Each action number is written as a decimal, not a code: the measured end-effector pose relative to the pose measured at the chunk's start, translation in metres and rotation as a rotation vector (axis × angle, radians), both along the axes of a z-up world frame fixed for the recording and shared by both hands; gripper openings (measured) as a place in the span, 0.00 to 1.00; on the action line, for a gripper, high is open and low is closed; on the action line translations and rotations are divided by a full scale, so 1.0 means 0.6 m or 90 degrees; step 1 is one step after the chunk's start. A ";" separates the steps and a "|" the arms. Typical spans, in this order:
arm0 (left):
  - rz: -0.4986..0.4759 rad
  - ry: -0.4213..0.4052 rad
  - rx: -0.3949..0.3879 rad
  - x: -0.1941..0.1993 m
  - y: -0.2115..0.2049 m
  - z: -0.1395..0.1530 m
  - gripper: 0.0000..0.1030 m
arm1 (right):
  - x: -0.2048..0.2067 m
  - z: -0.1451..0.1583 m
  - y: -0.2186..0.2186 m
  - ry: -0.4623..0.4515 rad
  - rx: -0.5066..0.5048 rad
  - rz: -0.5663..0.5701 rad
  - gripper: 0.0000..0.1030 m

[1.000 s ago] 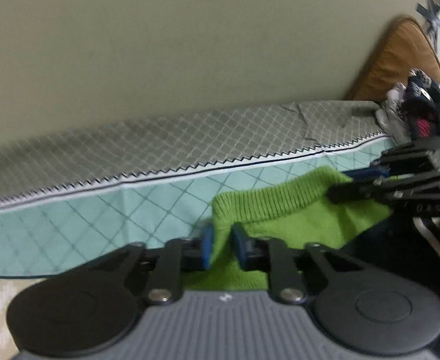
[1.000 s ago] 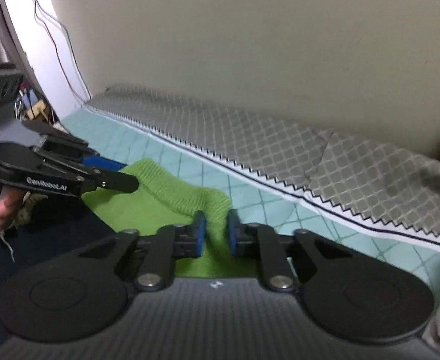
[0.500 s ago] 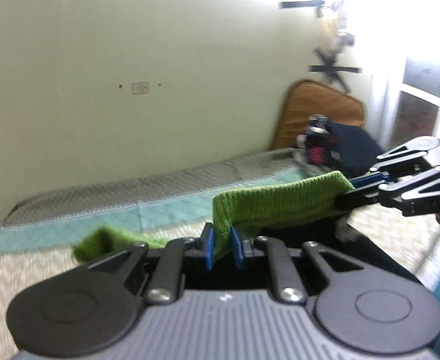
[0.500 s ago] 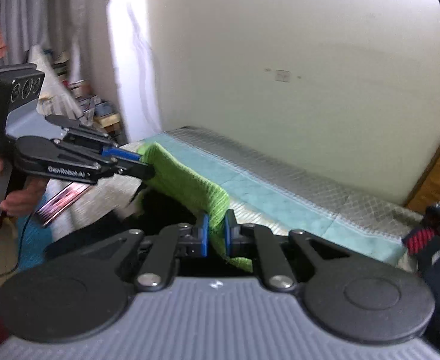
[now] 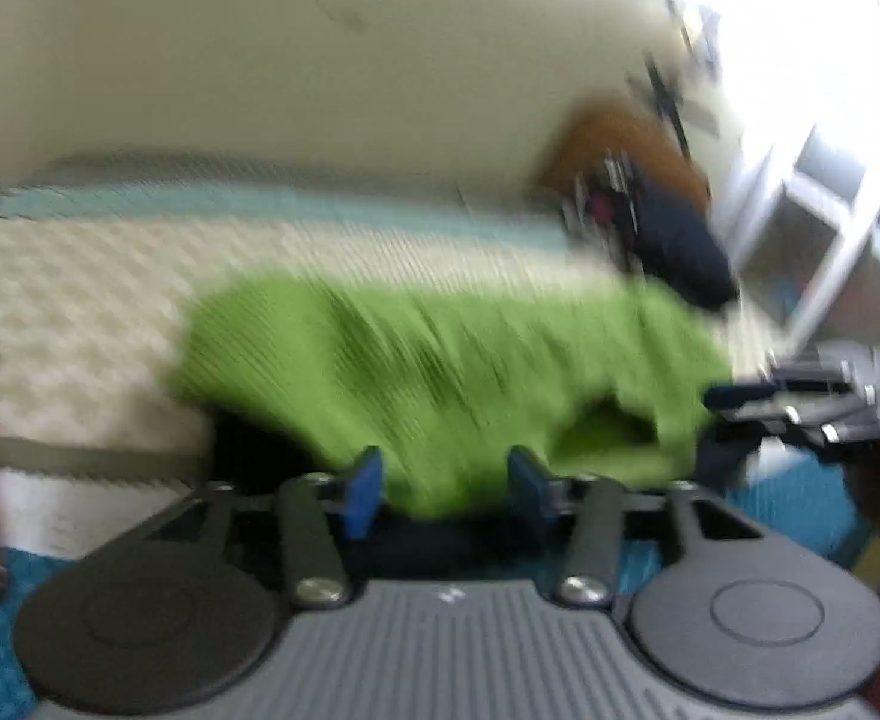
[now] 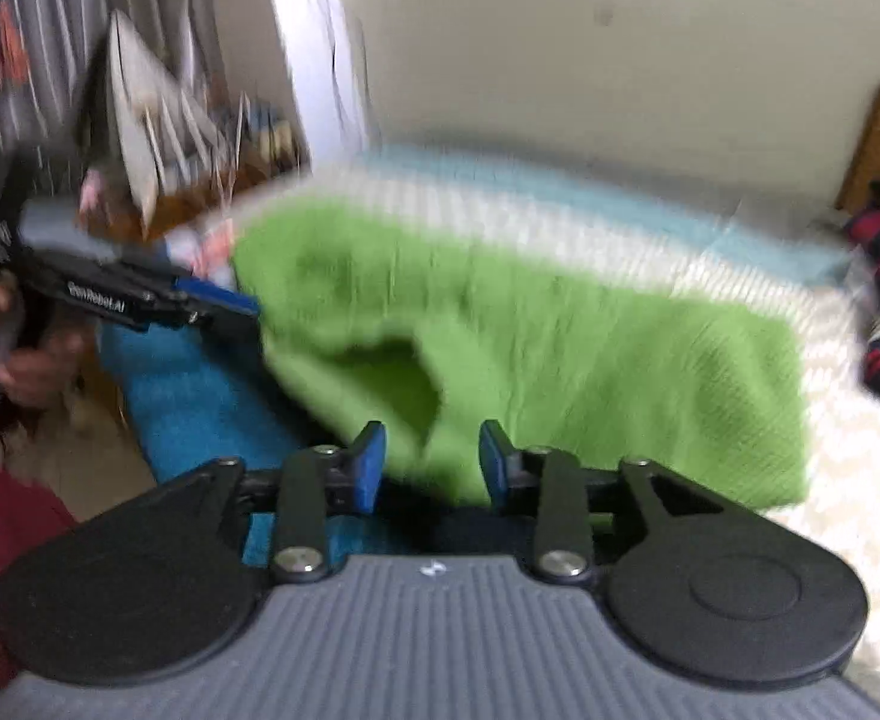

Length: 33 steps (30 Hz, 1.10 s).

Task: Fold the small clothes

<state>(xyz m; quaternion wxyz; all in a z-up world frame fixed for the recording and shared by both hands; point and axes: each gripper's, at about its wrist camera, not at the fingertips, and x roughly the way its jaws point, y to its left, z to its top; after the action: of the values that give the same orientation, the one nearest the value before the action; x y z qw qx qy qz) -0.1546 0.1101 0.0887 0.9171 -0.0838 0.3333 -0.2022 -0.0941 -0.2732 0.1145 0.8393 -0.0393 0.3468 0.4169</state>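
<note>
The green knitted garment (image 6: 560, 348) lay spread on the bed (image 6: 848, 480) just beyond my fingers, both my left gripper (image 5: 443, 489) and right gripper (image 6: 431, 462) standing spread and pinching nothing, probably so the cloth could settle flat for folding.

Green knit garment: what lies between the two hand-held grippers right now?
The green knit garment itself fills that stretch, spread on the bed. Right wrist view shows it from the left hand-held gripper to the right hand-held gripper, both open.
</note>
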 end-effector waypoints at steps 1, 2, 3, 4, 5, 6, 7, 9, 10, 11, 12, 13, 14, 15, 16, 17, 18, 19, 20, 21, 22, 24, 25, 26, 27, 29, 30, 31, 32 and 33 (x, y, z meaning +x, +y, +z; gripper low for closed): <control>0.018 -0.012 -0.026 0.004 0.015 0.014 0.49 | 0.006 0.005 -0.007 -0.011 0.020 -0.017 0.44; 0.029 -0.021 -0.046 0.012 0.025 0.025 0.49 | 0.014 0.013 -0.014 -0.018 0.040 -0.035 0.45; 0.039 -0.030 -0.053 0.026 0.026 0.033 0.47 | 0.022 0.017 -0.017 -0.017 0.059 -0.054 0.45; 0.046 -0.038 -0.048 0.040 0.018 0.039 0.45 | 0.038 0.017 -0.013 -0.008 0.079 -0.080 0.45; 0.048 -0.049 -0.038 0.057 0.011 0.041 0.45 | 0.040 0.014 -0.001 0.000 0.091 -0.101 0.45; 0.049 -0.055 -0.029 0.068 0.007 0.035 0.45 | 0.051 0.008 0.010 0.006 0.099 -0.116 0.45; 0.054 -0.051 -0.015 0.087 0.003 0.027 0.43 | 0.060 -0.001 0.026 0.007 0.102 -0.125 0.44; 0.079 -0.013 0.026 0.132 -0.004 -0.003 0.34 | 0.081 -0.024 0.053 0.031 0.101 -0.115 0.44; 0.093 0.012 0.047 0.150 -0.003 -0.021 0.30 | 0.084 -0.042 0.071 0.063 0.096 -0.107 0.42; 0.107 0.031 0.068 0.161 0.000 -0.036 0.32 | 0.082 -0.058 0.084 0.105 0.087 -0.094 0.38; 0.111 0.033 0.075 0.165 0.005 -0.047 0.33 | 0.070 -0.072 0.097 0.144 0.076 -0.077 0.40; 0.110 0.022 0.068 0.157 0.008 -0.051 0.33 | 0.051 -0.081 0.105 0.121 0.079 -0.074 0.42; 0.109 0.022 0.063 0.153 0.012 -0.049 0.33 | 0.033 -0.077 0.111 0.083 0.062 -0.058 0.45; 0.110 0.023 0.062 0.150 0.013 -0.045 0.32 | 0.024 -0.068 0.111 0.066 0.045 -0.042 0.45; 0.112 0.022 0.062 0.148 0.014 -0.039 0.31 | 0.025 -0.062 0.102 0.075 0.058 -0.034 0.44; 0.115 0.023 0.060 0.142 0.016 -0.033 0.33 | 0.030 -0.054 0.082 0.096 0.086 -0.033 0.43; 0.115 0.019 0.050 0.136 0.016 -0.024 0.36 | 0.033 -0.045 0.053 0.108 0.117 -0.046 0.43; 0.114 0.007 0.035 0.129 0.017 -0.018 0.38 | 0.033 -0.033 0.017 0.096 0.148 -0.083 0.43; 0.111 -0.004 0.022 0.122 0.016 -0.009 0.39 | 0.031 -0.022 -0.018 0.077 0.169 -0.125 0.43; 0.104 -0.014 0.004 0.116 0.014 -0.002 0.39 | 0.031 -0.015 -0.049 0.068 0.189 -0.167 0.44; 0.091 -0.020 -0.017 0.112 0.009 0.006 0.39 | 0.028 -0.015 -0.075 0.067 0.210 -0.212 0.47; 0.055 -0.024 -0.049 0.109 -0.010 0.015 0.39 | 0.021 -0.024 -0.135 0.087 0.250 -0.300 0.55; 0.037 -0.025 -0.055 0.110 -0.022 0.017 0.38 | 0.019 -0.034 -0.152 0.102 0.263 -0.330 0.56; 0.017 -0.025 -0.056 0.112 -0.038 0.018 0.37 | 0.012 -0.045 -0.166 0.116 0.272 -0.356 0.57; 0.002 -0.023 -0.055 0.115 -0.052 0.017 0.36 | 0.007 -0.055 -0.183 0.132 0.279 -0.382 0.58; -0.028 -0.008 -0.054 0.122 -0.077 0.005 0.35 | -0.004 -0.070 -0.208 0.169 0.287 -0.415 0.61; -0.040 0.003 -0.055 0.127 -0.088 -0.005 0.31 | -0.006 -0.077 -0.213 0.189 0.291 -0.421 0.62; -0.050 0.016 -0.052 0.131 -0.097 -0.013 0.27 | -0.006 -0.084 -0.218 0.211 0.295 -0.423 0.62; -0.057 0.027 -0.048 0.134 -0.105 -0.022 0.25 | -0.007 -0.086 -0.221 0.224 0.298 -0.422 0.62; -0.063 0.037 -0.040 0.135 -0.112 -0.029 0.21 | -0.008 -0.091 -0.217 0.235 0.298 -0.419 0.62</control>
<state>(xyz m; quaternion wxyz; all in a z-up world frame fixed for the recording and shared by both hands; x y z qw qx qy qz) -0.0737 0.0426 0.0711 0.8927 -0.1021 0.3572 -0.2549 -0.0989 -0.4035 0.0596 0.8377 0.3392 0.3812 0.1946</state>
